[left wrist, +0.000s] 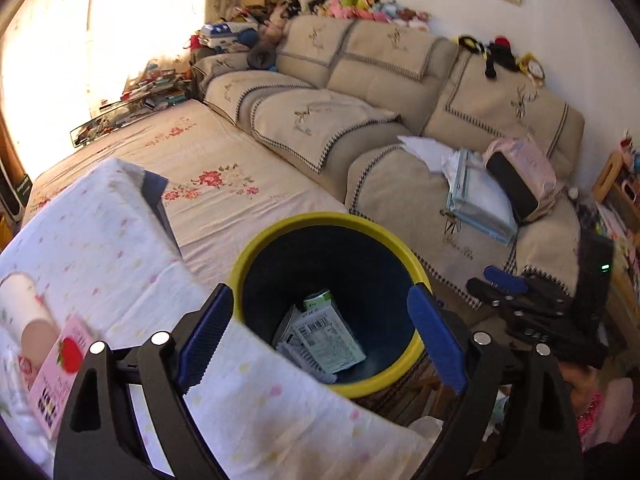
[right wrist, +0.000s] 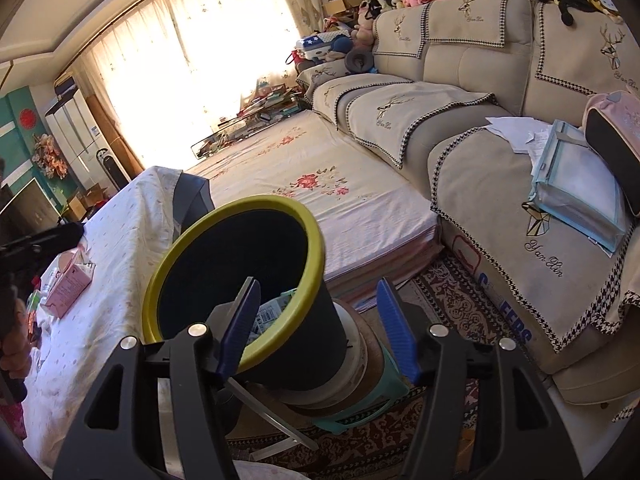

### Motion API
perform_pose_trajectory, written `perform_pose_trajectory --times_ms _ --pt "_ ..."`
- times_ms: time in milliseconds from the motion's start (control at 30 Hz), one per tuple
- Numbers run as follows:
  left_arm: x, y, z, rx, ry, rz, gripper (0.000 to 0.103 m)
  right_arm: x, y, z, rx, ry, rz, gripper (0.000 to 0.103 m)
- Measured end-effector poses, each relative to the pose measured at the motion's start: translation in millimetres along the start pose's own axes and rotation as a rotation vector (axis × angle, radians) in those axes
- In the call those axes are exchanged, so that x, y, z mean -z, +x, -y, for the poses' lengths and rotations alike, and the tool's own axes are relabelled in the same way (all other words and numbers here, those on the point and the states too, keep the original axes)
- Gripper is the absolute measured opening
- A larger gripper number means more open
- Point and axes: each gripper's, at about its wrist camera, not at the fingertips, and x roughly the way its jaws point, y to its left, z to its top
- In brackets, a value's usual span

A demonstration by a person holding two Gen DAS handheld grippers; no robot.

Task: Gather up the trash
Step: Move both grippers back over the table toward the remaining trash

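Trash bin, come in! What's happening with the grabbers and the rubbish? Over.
Left gripper open, empty, above bin. Right gripper open, empty. Cartons lying inside. Pink box on table. Nothing blocking.

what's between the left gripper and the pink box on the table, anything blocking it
Nothing visible blocks it. The pink box lies in the open on the cloth-covered table, left of the open, empty left gripper. Only a white cup lies beside it, on its far side.

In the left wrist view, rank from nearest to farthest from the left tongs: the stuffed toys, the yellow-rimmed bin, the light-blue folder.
1. Yellow-rimmed bin: directly ahead of the left tongs, beside the table.
2. Light-blue folder: right, on the sofa seat.
3. Stuffed toys: along the sofa's top, by the wall.
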Motion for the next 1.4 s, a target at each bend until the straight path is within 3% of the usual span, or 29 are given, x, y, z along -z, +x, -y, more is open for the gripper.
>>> perform_pose_trajectory --times_ms 167,300,567,800,967,1067,1200,1400 --pt "29.1 -64.7 -33.1 -0.038 -0.102 0.12 0.092 1.7 4.4 -26.0 -0.03 -0.046 -0.017 0.058" --pt "62.2 -122.2 -70.1 -0.125 -0.189 0.211 0.095 1.9 7.5 -56.5 -0.063 -0.109 -0.031 0.058" --pt "138.1 -226.5 -154.5 -0.476 -0.288 0.337 0.098 0.5 12.0 -148.1 -0.165 -0.272 -0.058 0.058" --pt "179.4 -263.5 -214.4 -0.679 -0.366 0.443 0.098 9.2 14.7 -249.5 -0.28 -0.435 -0.08 0.058" --pt "205.6 -258.9 -231.4 -0.668 -0.393 0.48 0.098 16.6 35.8 -304.6 -0.285 -0.518 -0.121 0.059" --pt "209.7 -246.6 -229.7 -0.671 -0.391 0.467 0.098 13.6 47.6 -323.6 -0.3 -0.54 -0.127 0.064" --pt "211.7 -240.3 -231.6 -0.647 -0.403 0.45 0.098 -1.4 65.5 -333.0 -0.271 -0.514 -0.119 0.064" --pt "210.3 -238.2 -229.2 -0.648 -0.388 0.449 0.098 -4.4 96.7 -334.2 -0.336 -0.497 -0.213 0.065"
